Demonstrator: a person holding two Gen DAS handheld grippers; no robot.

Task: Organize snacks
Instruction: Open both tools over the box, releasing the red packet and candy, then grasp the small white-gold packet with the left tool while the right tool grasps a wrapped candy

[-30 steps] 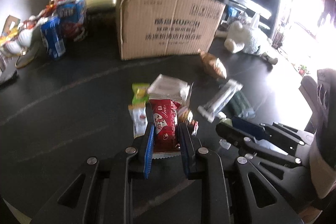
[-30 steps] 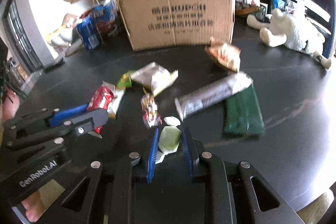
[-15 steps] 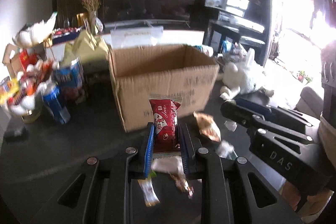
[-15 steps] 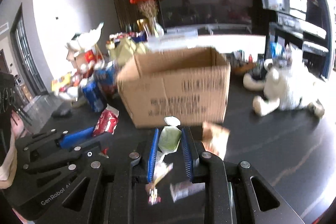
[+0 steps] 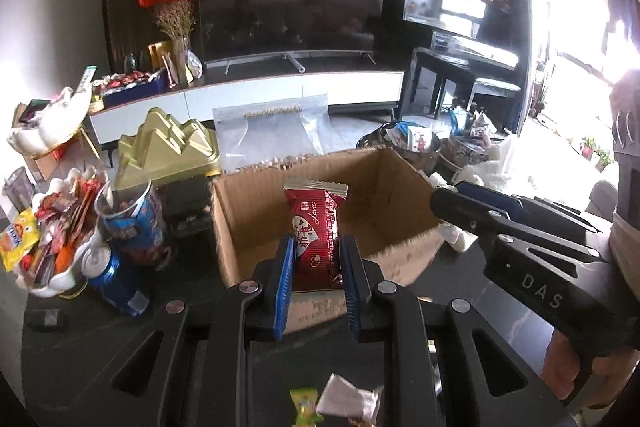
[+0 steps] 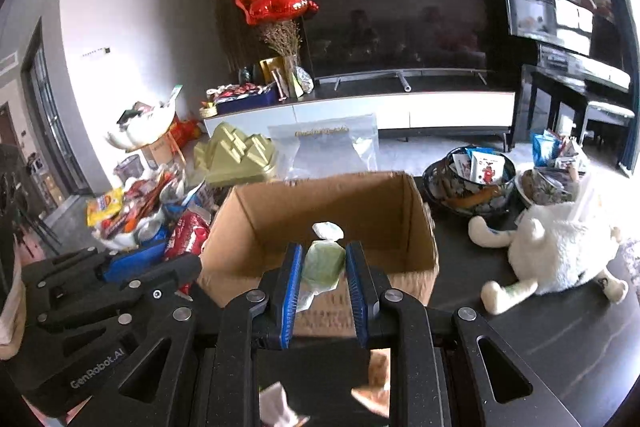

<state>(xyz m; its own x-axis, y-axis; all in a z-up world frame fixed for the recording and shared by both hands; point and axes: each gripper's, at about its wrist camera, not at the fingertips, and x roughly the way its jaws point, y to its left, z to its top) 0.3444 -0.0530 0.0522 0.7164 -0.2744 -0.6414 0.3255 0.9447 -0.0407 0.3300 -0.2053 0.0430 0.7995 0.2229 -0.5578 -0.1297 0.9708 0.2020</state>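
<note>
My left gripper [image 5: 316,247] is shut on a red snack packet [image 5: 316,227] and holds it upright in front of the open cardboard box [image 5: 256,211]. My right gripper [image 6: 323,255] is shut on a green wrapped candy [image 6: 323,261] and holds it before the same box [image 6: 384,203]. The right gripper also shows at the right of the left wrist view [image 5: 500,211]. The left gripper shows at the lower left of the right wrist view [image 6: 132,275], with the red packet [image 6: 188,233] in it. Loose snacks [image 5: 344,403] lie on the dark table below.
A blue can [image 5: 116,279] and a bowl of snacks [image 5: 52,239] stand left of the box. A gold box [image 5: 168,151] and a clear bag [image 5: 276,131] are behind it. A white plush toy [image 6: 556,247] and snack bowls [image 6: 468,183] are at the right.
Both grippers have lifted off the table with their snacks and risen toward the box's open top. The loose snacks have dropped to the bottom of both views.
</note>
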